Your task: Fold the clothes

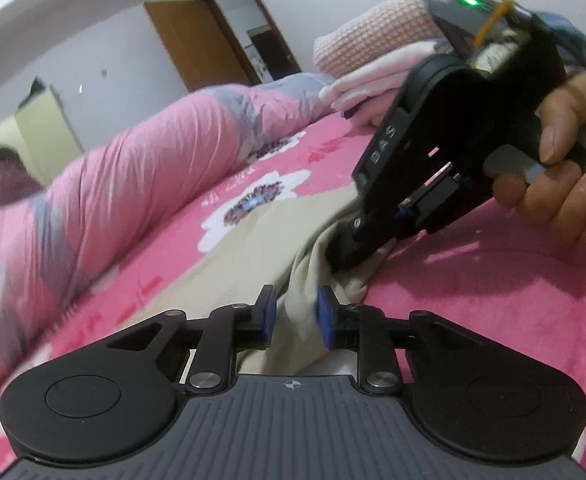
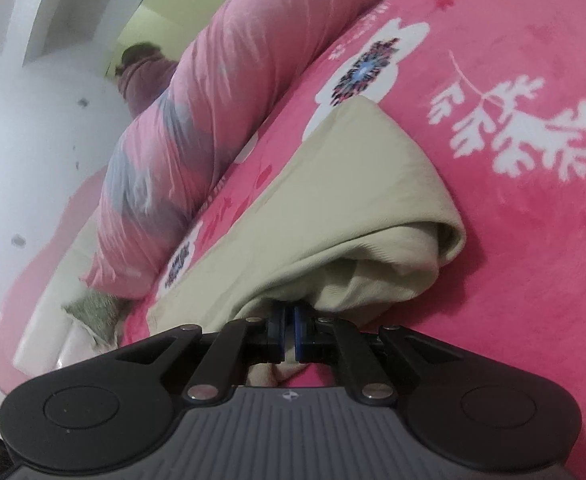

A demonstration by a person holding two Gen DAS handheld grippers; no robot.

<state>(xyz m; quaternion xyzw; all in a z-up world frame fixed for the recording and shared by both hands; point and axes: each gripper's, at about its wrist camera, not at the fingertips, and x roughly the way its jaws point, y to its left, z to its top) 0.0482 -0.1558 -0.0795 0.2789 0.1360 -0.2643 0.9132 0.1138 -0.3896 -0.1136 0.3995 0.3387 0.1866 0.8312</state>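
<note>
Here, the beige garment (image 2: 333, 200) lies on the pink bedspread (image 2: 533, 240); the right gripper (image 2: 289, 334) pinches its hem at 6 o'clock, while the left gripper (image 1: 295, 316) straddles the cloth, jaws apart.

A pink floral bedspread (image 2: 533, 240) covers the bed; a rolled pink-grey quilt (image 1: 125, 168) lies far left; folded pink blankets (image 1: 373, 40) far right.

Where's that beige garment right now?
The beige garment lies on the pink bedspread, beside the rolled quilt. The right gripper pinches its near edge; the left gripper hangs open over it.
</note>
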